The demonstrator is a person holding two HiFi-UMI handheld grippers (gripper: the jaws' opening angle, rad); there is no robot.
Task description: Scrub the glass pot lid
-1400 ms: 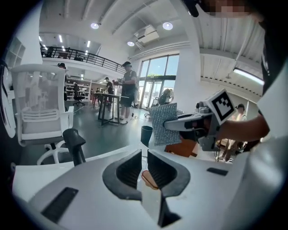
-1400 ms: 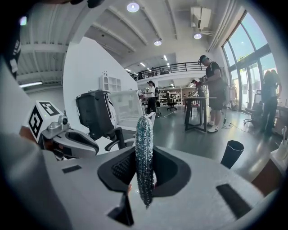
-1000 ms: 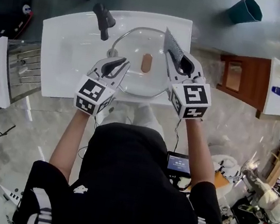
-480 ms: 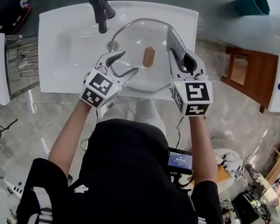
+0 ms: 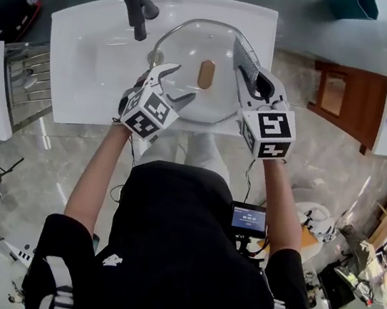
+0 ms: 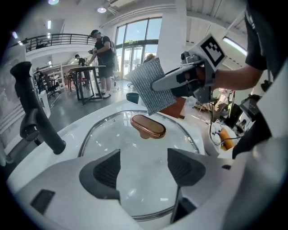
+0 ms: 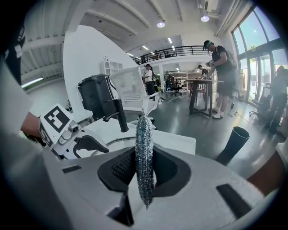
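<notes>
Black faucet (image 5: 136, 11) stands at the left rear of the glossy white sink (image 5: 88, 41). Left gripper (image 5: 178, 85): jaws have just been opening and now stand wide, with nothing between the ribbed pads, over the near rim of the glass pot lid (image 5: 188, 48). The lid is round, clear and metal-rimmed, with an oval copper-toned handle (image 5: 206, 74), and lies in the basin. Right gripper (image 5: 253, 82) is clenched on a flat, silvery mesh scrub pad (image 5: 242, 58).

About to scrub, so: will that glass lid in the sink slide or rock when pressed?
Probably slippery: the glass lid looks smooth and glossy on the white sink. Its domed shape may let it rock under off-centre pressure. Being glass, it's likely fragile.
</notes>
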